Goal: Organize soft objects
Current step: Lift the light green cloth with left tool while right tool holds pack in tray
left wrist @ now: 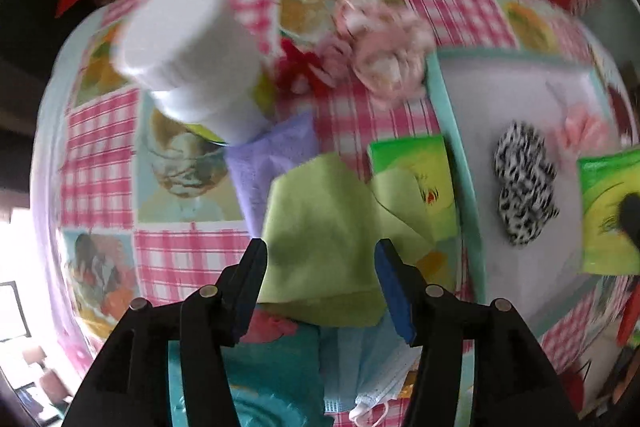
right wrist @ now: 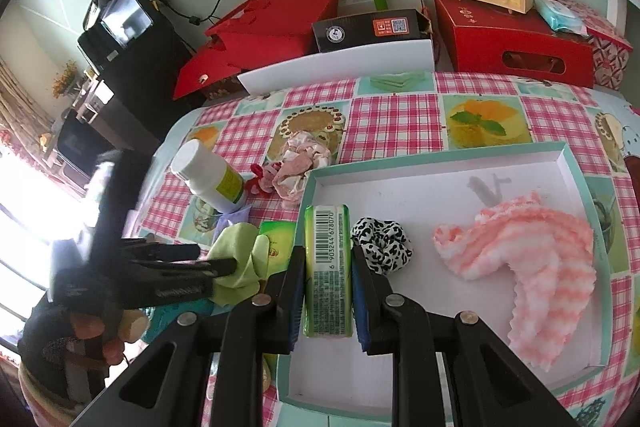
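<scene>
The sorting looks partly done: inside the shallow tray point(right wrist: 568, 163) already lie a pink-and-white striped fluffy cloth point(right wrist: 524, 259) toward 3 o'clock and a black-and-white spotted scrunchie point(right wrist: 384, 243) near its middle. The right gripper point(right wrist: 326, 291) is clamped on a green tissue pack point(right wrist: 327, 267), held edge-on over the tray's near-left corner, not yet set down. Still out on the counter point(right wrist: 392, 119) at 9 to 11 o'clock of the tray are a yellow-green cloth point(left wrist: 320, 227), a lilac cloth point(left wrist: 272, 155), a pink crumpled scrunchie point(right wrist: 300, 167), a second green pack point(left wrist: 416, 163) and a pale-blue face mask point(left wrist: 368, 367). The left gripper point(left wrist: 320, 275) stands apart above the yellow-green cloth; its pads appear clear of it. The white bottle point(right wrist: 208, 179) is hard, so probably stays. The left view is motion-blurred, and the small red item by the pink scrunchie is unreadable.
</scene>
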A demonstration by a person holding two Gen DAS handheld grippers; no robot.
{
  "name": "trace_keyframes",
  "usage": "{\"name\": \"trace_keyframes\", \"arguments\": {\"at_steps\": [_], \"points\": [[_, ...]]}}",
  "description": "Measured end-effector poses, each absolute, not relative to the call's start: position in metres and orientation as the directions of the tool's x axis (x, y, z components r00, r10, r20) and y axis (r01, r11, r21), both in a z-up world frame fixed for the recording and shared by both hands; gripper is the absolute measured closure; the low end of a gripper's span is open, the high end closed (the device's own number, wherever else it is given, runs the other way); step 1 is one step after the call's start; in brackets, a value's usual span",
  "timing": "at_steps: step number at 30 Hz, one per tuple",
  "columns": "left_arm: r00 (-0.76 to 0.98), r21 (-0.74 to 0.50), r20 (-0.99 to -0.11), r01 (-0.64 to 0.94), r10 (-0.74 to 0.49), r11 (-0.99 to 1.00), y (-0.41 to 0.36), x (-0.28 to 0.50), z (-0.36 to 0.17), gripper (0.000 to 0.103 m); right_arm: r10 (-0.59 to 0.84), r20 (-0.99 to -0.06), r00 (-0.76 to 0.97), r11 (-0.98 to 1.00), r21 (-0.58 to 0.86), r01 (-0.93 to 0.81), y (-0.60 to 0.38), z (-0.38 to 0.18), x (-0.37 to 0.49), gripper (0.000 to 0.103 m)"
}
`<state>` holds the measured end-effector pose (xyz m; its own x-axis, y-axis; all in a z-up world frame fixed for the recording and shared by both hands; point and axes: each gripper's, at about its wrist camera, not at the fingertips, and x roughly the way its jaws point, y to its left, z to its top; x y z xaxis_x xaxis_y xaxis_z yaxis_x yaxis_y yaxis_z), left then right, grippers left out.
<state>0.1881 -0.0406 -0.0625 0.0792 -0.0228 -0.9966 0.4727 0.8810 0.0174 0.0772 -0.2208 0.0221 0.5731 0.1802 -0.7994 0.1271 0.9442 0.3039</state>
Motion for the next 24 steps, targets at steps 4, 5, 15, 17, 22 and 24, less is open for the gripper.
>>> {"name": "trace_keyframes", "arguments": {"at_steps": [4,5,15,17,22,24], "points": [[0.055,0.078,-0.997,0.53,0.057,0.844,-0.051,0.191,-0.077,0.046,0.197,-0.789,0.583,0.94,0.321,0.117,-0.221,0.026,0.075,0.08],[0.055,0.09,-0.996,0.539,0.071,0.838,-0.053,0.192,-0.08,0.046,0.199,-0.786,0.585,0.938,0.325,0.117,-0.222,0.026,0.075,0.08],[0.103,0.103,-0.993,0.57,0.053,0.815,-0.075,0.179,-0.08,0.075,0.214,-0.771,0.6,0.926,0.355,0.126,-0.231,0.03,0.073,0.08],[0.098,0.073,-0.995,0.559,0.022,0.826,-0.075,0.168,-0.077,0.078,0.217,-0.768,0.602,0.923,0.361,0.129,-0.232,0.03,0.073,0.08],[0.108,0.012,-0.993,0.526,-0.053,0.85,-0.06,0.159,-0.063,0.085,0.222,-0.763,0.607,0.919,0.372,0.132,-0.235,0.031,0.071,0.08],[0.115,-0.013,-0.99,0.503,-0.081,0.864,-0.053,0.16,-0.057,0.089,0.222,-0.762,0.608,0.918,0.374,0.133,-0.236,0.032,0.071,0.08]]}}
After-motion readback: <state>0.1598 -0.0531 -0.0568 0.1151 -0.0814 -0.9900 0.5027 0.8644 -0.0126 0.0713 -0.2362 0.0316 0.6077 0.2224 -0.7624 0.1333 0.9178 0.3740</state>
